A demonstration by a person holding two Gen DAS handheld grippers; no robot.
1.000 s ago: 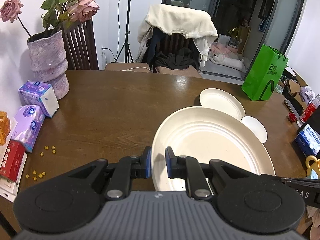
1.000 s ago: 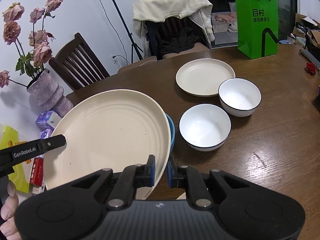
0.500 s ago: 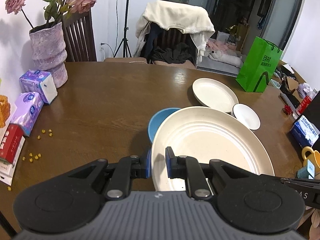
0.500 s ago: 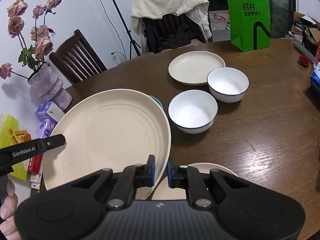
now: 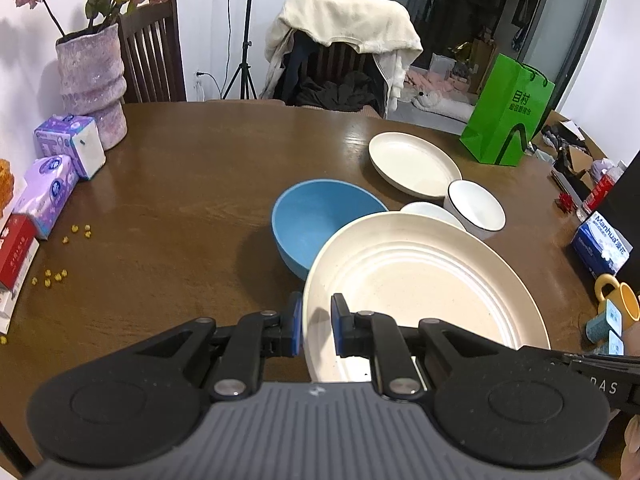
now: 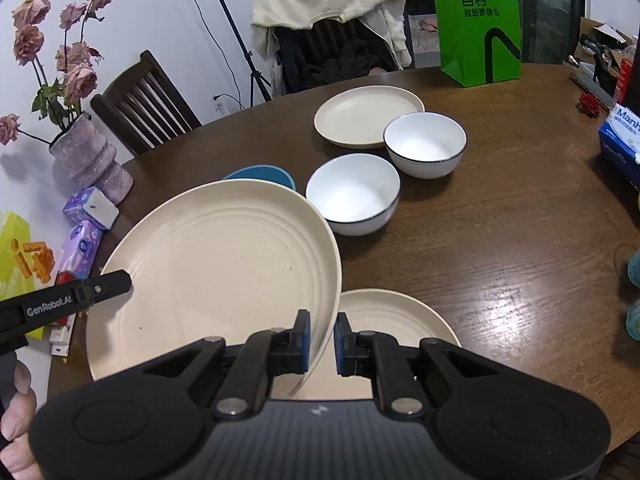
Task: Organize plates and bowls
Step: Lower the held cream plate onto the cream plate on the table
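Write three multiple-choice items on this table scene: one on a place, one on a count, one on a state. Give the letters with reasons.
1. Where is the second large cream plate?
A. on the table under the held plate's right edge
B. inside the blue bowl
C. on the chair

2. How many white bowls with a dark rim stand on the table?
A. one
B. two
C. four

3. What is the state of the held large plate?
A. flat on the table
B. gripped at its rim by both tools, off the table
C. upside down

Answers:
1 A: it lies on the table just beyond the right tool.
2 B: the near white bowl and the far white bowl sit side by side.
3 B: the left tool and the right tool each clamp its rim.
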